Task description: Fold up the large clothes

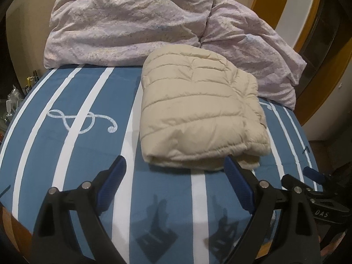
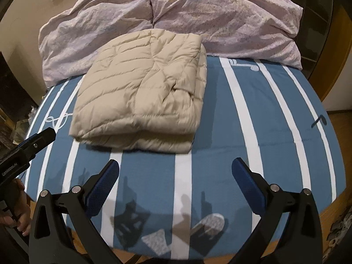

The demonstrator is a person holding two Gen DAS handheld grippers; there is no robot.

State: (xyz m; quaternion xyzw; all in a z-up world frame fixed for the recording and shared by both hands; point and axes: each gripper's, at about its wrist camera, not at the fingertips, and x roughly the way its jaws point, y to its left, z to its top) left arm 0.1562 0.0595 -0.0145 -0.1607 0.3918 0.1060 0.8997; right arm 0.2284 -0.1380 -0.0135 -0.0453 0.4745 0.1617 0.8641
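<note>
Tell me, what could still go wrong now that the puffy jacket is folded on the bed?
1. The folded beige puffer jacket is thick and springy; with both the left gripper and right gripper open and off it, the layers may puff back open.
2. Its loose bottom layers bulge out at the near edge, so the stack could slide apart if nudged.
3. The rumpled lilac duvet lies against the jacket's far side; shifting either might disturb the fold.

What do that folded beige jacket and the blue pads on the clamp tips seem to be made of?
The jacket looks like thin, smooth synthetic shell over soft filling: stitched puffy channels with a faint sheen, probably nylon or polyester. The pads on the right gripper look like matte rubber or plastic with a fine dimpled grip texture; which one I cannot tell.
</note>
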